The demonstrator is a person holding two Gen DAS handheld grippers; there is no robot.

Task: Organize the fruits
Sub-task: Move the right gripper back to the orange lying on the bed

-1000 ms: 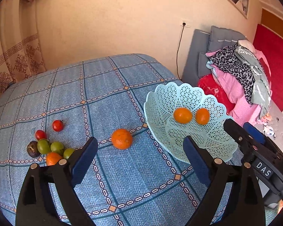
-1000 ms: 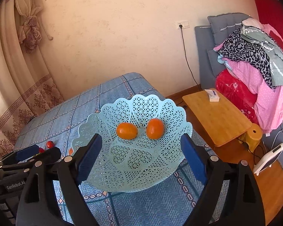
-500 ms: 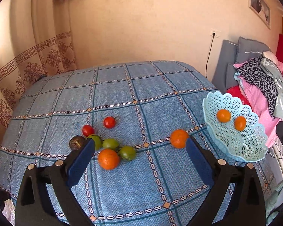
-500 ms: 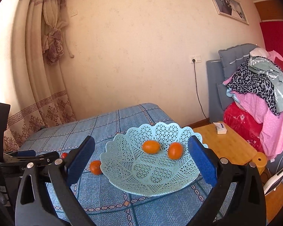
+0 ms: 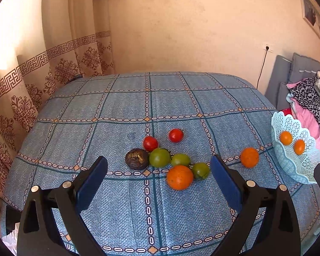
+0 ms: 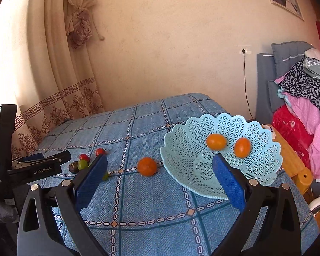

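Fruit lies in two places on a bed covered with a blue checked cloth (image 5: pixel 121 111). A light blue lattice basket (image 6: pixel 260 164) sits near the right edge of the bed and holds two small oranges (image 6: pixel 216 141) side by side, apart from each other.

On the open cloth, a cluster sits near the middle: a large orange (image 5: pixel 179 177) at the front, touching a green tomato (image 5: pixel 200 171) on its right. Two further green tomatoes (image 5: pixel 159 157) lie just behind, one against a dark, wrinkled fruit (image 5: pixel 137 159). Two red tomatoes (image 5: pixel 176 135) lie at the back of the cluster, the left one touching the largest green tomato, the right one apart. A single orange (image 5: pixel 249 157) lies alone between the cluster and the basket, touching neither.

Left gripper (image 5: pixel 159 182): fingers spread wide, holding nothing, raised above the cloth with the cluster seen between the blue pads (image 5: pixel 91 183).

Right gripper (image 6: pixel 157 181): fingers likewise spread wide and empty, above the cloth, facing the lone orange and the basket. Its right pad (image 6: pixel 228 181) overlaps the basket's near wall in view; contact cannot be determined.

Beyond the bed: a patterned curtain (image 5: pixel 32 85), a plain wall, a wooden side table (image 6: pixel 288 160) and a pile of clothes (image 6: pixel 305 98).
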